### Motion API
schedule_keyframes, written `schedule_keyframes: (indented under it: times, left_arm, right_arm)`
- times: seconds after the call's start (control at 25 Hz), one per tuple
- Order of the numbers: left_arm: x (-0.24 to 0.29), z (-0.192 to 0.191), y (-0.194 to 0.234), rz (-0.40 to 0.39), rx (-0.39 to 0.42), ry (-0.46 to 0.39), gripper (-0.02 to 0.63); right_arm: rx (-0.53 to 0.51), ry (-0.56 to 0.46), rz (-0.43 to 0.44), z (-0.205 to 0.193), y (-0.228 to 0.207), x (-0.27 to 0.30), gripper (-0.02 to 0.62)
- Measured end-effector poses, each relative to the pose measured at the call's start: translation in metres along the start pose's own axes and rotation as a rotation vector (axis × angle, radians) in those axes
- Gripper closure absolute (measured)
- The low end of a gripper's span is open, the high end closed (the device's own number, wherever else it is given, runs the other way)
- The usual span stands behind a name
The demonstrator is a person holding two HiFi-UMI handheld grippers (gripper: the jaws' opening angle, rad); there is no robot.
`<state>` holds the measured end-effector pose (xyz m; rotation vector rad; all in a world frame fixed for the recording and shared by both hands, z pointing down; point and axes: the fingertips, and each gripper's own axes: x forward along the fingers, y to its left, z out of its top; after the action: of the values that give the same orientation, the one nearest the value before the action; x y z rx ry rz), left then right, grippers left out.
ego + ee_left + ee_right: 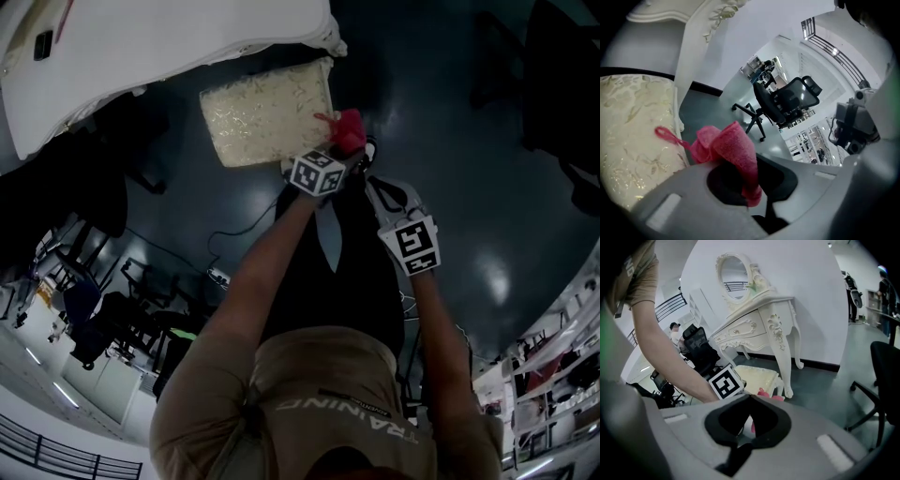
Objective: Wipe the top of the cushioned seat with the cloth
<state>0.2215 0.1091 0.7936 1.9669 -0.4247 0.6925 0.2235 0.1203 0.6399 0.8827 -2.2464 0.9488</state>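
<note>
The cushioned seat (267, 112) has a cream patterned top and stands beside the white dressing table (141, 47). My left gripper (349, 157) is shut on a pink cloth (345, 131), held just off the seat's right edge. In the left gripper view the cloth (733, 150) bunches out of the jaws, its loop trailing toward the seat (633, 136). My right gripper (392, 199) hangs lower and to the right, over the floor, shut with nothing in it. From the right gripper view I see the seat (757, 375), the cloth (765, 393) and the dressing table (759, 319).
Dark glossy floor (469, 141) surrounds the seat. A white table leg (693, 61) stands right next to the seat. Black office chairs stand nearby (785, 101), one at the right (883, 376). The person's arm (665, 357) reaches across.
</note>
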Motion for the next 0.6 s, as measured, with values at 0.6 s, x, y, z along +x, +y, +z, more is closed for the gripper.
schedule_keyframes:
  times: [0.6]
  left_arm:
    - [-0.108, 0.009, -0.053, -0.06, 0.127, -0.025, 0.563]
  right_arm:
    - [0.031, -0.002, -0.071, 0.006, 0.03, -0.033, 0.592]
